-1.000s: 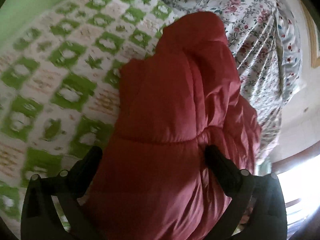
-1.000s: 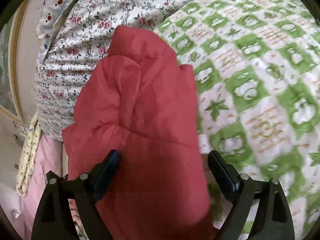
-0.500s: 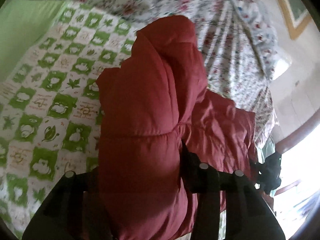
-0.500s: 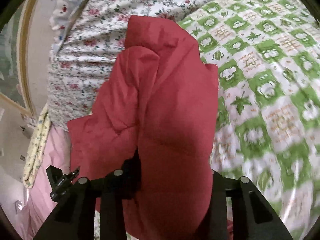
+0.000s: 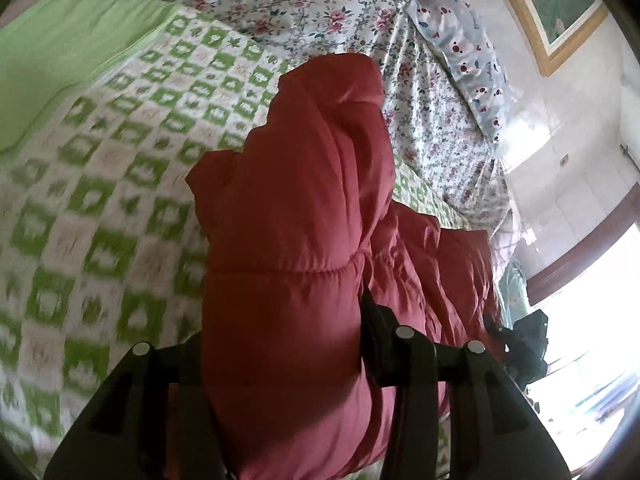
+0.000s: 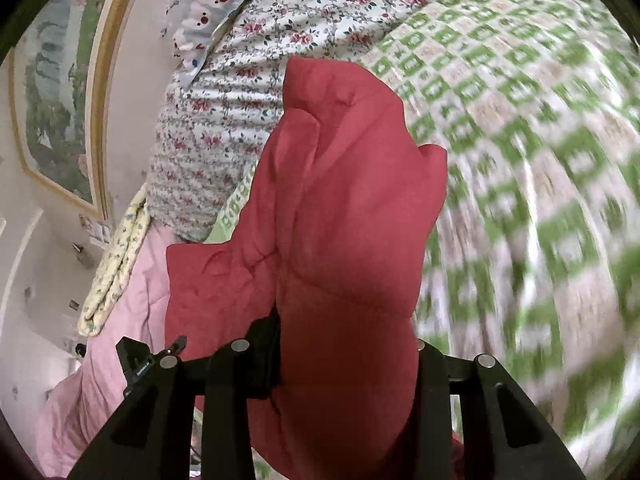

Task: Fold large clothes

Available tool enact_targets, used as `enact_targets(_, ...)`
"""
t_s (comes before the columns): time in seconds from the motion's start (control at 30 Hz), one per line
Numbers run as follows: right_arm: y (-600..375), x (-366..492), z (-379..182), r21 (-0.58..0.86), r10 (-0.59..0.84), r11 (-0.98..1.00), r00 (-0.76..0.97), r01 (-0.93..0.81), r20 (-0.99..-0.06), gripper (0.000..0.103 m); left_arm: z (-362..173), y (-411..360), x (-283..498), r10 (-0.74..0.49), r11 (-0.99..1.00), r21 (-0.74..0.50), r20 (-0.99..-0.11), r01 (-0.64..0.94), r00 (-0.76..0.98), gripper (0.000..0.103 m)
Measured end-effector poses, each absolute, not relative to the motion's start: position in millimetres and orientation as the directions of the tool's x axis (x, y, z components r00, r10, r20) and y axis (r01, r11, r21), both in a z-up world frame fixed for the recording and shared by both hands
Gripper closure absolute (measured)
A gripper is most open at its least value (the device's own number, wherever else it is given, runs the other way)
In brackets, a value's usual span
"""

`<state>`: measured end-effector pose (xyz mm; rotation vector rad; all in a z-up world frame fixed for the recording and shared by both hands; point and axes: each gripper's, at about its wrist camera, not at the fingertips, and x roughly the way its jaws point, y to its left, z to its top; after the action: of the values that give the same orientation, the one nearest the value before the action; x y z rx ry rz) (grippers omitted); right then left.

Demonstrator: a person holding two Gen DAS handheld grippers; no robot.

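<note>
In the left wrist view, a thick fold of the red puffer jacket (image 5: 296,216) is seen clamped between the jaws of the left gripper (image 5: 282,332), the fingers narrowed onto the padded cloth after having just been closing. The jacket is shown rising ahead of the gripper over the green-checked blanket (image 5: 100,208), with more of it bunched to the right, where part of the right gripper (image 5: 520,340) is glimpsed at the far edge. Beyond the blanket, a floral sheet (image 5: 424,96), a spotted pillow (image 5: 460,36) and a framed picture (image 5: 560,8) on the wall are visible

In the right wrist view, another fold of the same jacket (image 6: 352,208) is gripped by the right gripper (image 6: 344,356), its fingers likewise drawn narrow on the cloth after closing. The jacket is held above the green-checked blanket (image 6: 540,160), which is blurred. To the left, a pink quilt (image 6: 112,320), the floral sheet (image 6: 240,100), the spotted pillow (image 6: 212,8) and the framed picture (image 6: 52,92) are shown, and a part of the left gripper (image 6: 136,360) is seen low on the left
</note>
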<state>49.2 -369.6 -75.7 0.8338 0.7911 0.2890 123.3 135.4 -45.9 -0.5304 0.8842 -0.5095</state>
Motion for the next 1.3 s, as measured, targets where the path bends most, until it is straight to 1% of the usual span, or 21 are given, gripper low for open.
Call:
enact_targets(0.07,-367,42,-77,0.748,0.509,0.66,0.691,0.068,-0.513,0.066,-50,137,116,-0.599,0.769,-0.613,-0.59,0.183,0.541,0.062)
enact_targets(0.2,-366,46,-87,0.721,0.466,0.686,0.701,0.099,-0.54,0.064,-68,130,123,-0.482,0.852,-0.511,-0.686,0.111,0.545,0.061)
enact_targets(0.27,-369,47,-95,0.715,0.451,0.69,0.706,0.113,-0.546,0.062,-76,126,128,-0.448,0.87,-0.486,-0.709,0.083,0.545,0.058)
enact_targets(0.4,-375,48,-113,0.732,0.445,0.668,0.716,0.133,-0.537,0.056,-84,121,135,-0.396,0.893,-0.448,-0.733,0.046,0.554,0.05)
enact_targets(0.5,-378,47,-119,0.736,0.441,0.663,0.722,0.139,-0.533,0.054,-89,119,139,-0.368,0.905,-0.425,-0.745,0.03,0.556,0.045)
enact_targets(0.63,-377,46,-120,0.72,0.417,0.679,0.729,0.147,-0.542,0.051,-88,113,141,-0.311,0.929,-0.37,-0.754,0.016,0.578,0.038)
enact_targets(0.7,-376,46,-122,0.704,0.397,0.693,0.733,0.156,-0.553,0.045,-87,110,138,-0.274,0.942,-0.336,-0.758,0.007,0.592,0.034)
enact_targets(0.73,-375,46,-122,0.698,0.388,0.698,0.735,0.16,-0.556,0.044,-87,109,137,-0.261,0.946,-0.325,-0.76,0.0,0.596,0.032)
enact_targets(0.8,-371,44,-120,0.672,0.36,0.721,0.738,0.169,-0.571,0.041,-86,111,134,-0.256,0.944,-0.33,-0.76,-0.015,0.597,0.028)
enact_targets(0.9,-366,44,-116,0.637,0.326,0.751,0.741,0.174,-0.587,0.04,-83,123,126,-0.279,0.921,-0.386,-0.746,-0.051,0.604,0.024)
enact_targets(0.97,-366,43,-116,0.632,0.318,0.754,0.743,0.178,-0.589,0.039,-80,131,119,-0.275,0.913,-0.402,-0.741,-0.077,0.613,0.02)
enact_targets(1.07,-365,43,-116,0.617,0.296,0.763,0.746,0.19,-0.597,0.034,-64,135,104,-0.226,0.925,-0.37,-0.724,-0.091,0.652,0.02)
enact_targets(1.17,-363,41,-113,0.585,0.252,0.784,0.753,0.21,-0.607,0.03,-46,135,85,-0.114,0.955,-0.272,-0.706,-0.12,0.699,0.02)
enact_targets(1.3,-360,38,-110,0.556,0.211,0.799,0.759,0.229,-0.616,0.026,-37,130,69,-0.114,0.966,-0.247,-0.685,-0.082,0.72,0.02)
